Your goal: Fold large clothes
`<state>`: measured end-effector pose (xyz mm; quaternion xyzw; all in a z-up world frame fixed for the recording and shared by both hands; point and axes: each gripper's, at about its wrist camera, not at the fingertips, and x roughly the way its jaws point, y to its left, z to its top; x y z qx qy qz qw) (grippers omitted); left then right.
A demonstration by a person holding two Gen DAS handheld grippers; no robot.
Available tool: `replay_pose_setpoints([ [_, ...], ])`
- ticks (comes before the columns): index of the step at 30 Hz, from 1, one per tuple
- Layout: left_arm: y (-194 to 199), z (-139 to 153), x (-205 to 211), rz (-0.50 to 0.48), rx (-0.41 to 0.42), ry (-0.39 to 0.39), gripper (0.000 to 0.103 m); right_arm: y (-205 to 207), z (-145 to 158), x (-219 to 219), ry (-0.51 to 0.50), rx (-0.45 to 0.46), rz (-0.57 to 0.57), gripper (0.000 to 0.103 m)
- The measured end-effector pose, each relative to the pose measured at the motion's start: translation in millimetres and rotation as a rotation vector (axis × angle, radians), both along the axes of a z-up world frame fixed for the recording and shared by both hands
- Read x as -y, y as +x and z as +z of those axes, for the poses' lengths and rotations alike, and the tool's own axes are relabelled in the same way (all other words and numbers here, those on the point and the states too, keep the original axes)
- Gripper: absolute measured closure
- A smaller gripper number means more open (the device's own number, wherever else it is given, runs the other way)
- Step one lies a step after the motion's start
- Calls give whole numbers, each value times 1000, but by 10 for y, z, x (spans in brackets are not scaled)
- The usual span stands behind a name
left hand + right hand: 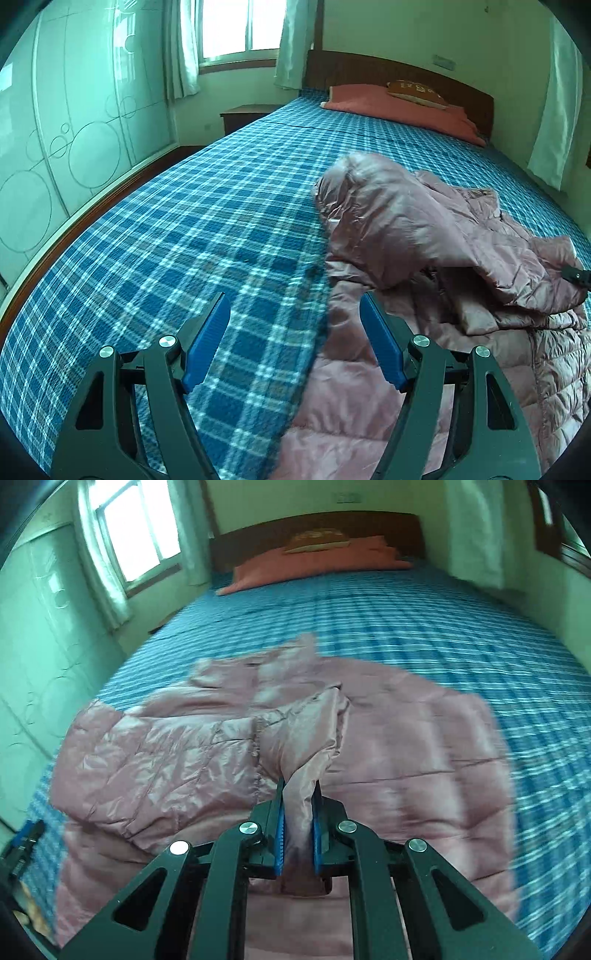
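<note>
Your right gripper is clamped on a bunched fold of the pink puffer jacket, fabric pinched between the blue pads and lifted off the rest of the garment, which lies spread across the blue plaid bedsheet; motion blur there makes the jacket's far edge hard to trace. Your left gripper hovers with fingers wide apart, holding nothing, straddling the jacket's left edge where it meets the sheet, red pillow well beyond at the headboard.
</note>
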<state>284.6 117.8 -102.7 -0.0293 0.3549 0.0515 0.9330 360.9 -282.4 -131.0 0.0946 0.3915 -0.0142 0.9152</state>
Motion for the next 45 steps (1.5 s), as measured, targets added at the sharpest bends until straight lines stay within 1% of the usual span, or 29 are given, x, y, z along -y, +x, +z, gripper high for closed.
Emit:
replay_pose_setpoints([
  [3, 59, -21, 109, -24, -7, 9, 31, 17, -130, 370, -8, -29, -56, 92],
  [5, 112, -49, 190, -41, -17, 16, 31, 22, -210, 524, 12, -51, -69, 92],
  [6, 148, -72, 231, -50, -26, 19, 31, 25, -253, 591, 30, -64, -71, 90],
  [8, 201, -97, 272, -60, -38, 19, 31, 19, -306, 724, 62, -84, -87, 78],
  [9, 228, -107, 288, -63, -43, 17, 31, 11, -282, 750, 63, -78, -103, 66],
  [10, 275, -109, 306, -65, -45, 14, 31, -28, -231, 780, 62, -55, -128, 59],
  [11, 313, -104, 327, -66, -46, 13, 31, -55, -152, 794, 58, -21, -151, 57],
  [13, 412, -77, 346, -64, -43, 3, 31, -56, -21, 753, 56, 28, -159, 57],
  [15, 558, -47, 364, -59, -37, -24, 31, 37, 15, 658, 60, 38, -123, 57],
  [19, 845, -109, 421, -47, -64, -62, 31, 326, -112, 509, 60, -1, -71, 57],
  [20, 904, -144, 435, -46, -74, -62, 31, 396, -184, 499, 50, -22, -78, 57],
  [22, 1041, -275, 492, -39, -110, -22, 31, 521, -376, 518, 51, -72, -83, 57],
  [23, 1087, -331, 510, -37, -127, -5, 31, 550, -428, 528, 51, -76, -81, 57],
  [24, 1144, -424, 523, -38, -157, 7, 31, 558, -440, 523, 44, -73, -76, 57],
  [25, 1157, -463, 509, -43, -171, 0, 30, 543, -400, 503, 24, -75, -73, 57],
  [26, 1150, -472, 488, -40, -175, -10, 30, 510, -362, 495, 16, -72, -77, 57],
  [27, 1111, -433, 457, -30, -164, -26, 31, 420, -283, 470, 3, -50, -77, 57],
  [29, 1039, -371, 410, -24, -132, -46, 31, 283, -227, 388, -31, -25, -71, 57],
  [30, 1021, -369, 404, -20, -125, -38, 31, 240, -254, 373, -57, -31, -76, 57],
  [31, 1037, -429, 411, -21, -141, -19, 31, 239, -371, 346, -81, -66, -64, 57],
  [32, 1074, -495, 423, -32, -168, -19, 30, 258, -478, 353, -93, -87, -41, 56],
  [33, 1100, -537, 427, -39, -186, -29, 30, 252, -522, 332, -121, -70, -27, 56],
  [34, 1096, -531, 412, -31, -186, -42, 30, 239, -500, 328, -124, -65, -26, 56],
  [38, 875, -353, 260, -31, -182, -94, 30, 16, -307, 429, -18, -49, -34, 53],
  [39, 768, -306, 204, -30, -177, -99, 30, -121, -263, 476, -8, -43, -40, 49],
  [41, 541, -242, 69, -23, -167, -119, 30, -396, -215, 554, -2, -42, -49, 47],
  [43, 251, -192, -113, -9, -167, -156, 30, -727, -210, 700, 20, -58, -70, 43],
  [44, 87, -185, -223, 10, -172, -178, 30, -790, -229, 784, 31, -65, -77, 43],
  [45, -73, -194, -332, 28, -179, -204, 30, -1007, -254, 906, 51, -81, -98, 43],
])
